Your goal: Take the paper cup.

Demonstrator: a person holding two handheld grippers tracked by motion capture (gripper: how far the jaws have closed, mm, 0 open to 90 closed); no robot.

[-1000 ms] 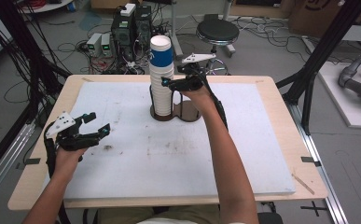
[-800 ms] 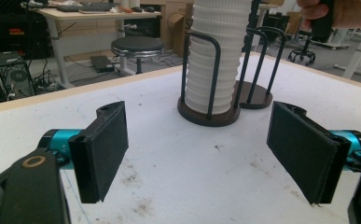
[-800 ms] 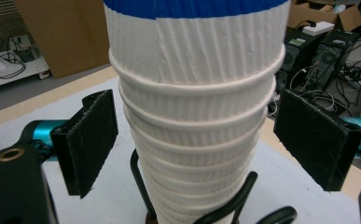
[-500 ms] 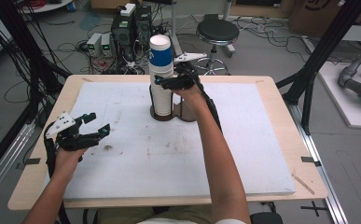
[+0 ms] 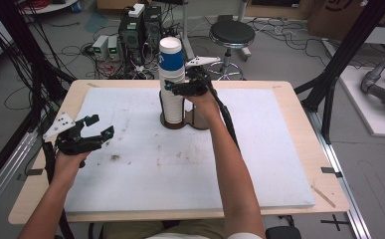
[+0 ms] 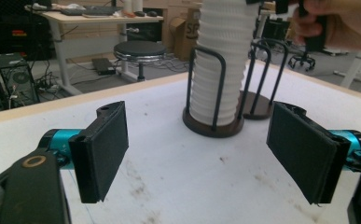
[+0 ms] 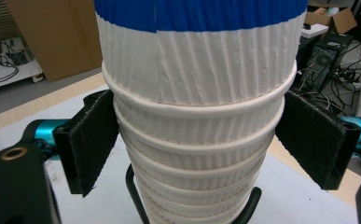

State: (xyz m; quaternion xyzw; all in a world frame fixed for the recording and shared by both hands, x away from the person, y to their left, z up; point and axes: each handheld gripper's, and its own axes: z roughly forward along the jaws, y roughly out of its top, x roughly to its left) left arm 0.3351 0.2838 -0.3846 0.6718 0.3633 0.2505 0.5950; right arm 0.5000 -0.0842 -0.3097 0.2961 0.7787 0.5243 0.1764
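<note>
Since the earlier frame the right tool (image 5: 176, 88) has closed in on the cup stack; the left tool (image 5: 96, 133) is unmoved. Desk (image 5: 259, 149): white-topped, stained. Holder (image 6: 214, 126): dark wire rack at far centre, carrying the cups (image 7: 197, 140), a tall nested stack topped by a blue-banded cup (image 5: 171, 56). Right tool: spread, pads flanking the upper rims, nothing gripped. Left tool: released, empty, near left. Paper cups look light, ribbed and crushable; grip gently below a rolled rim.
</note>
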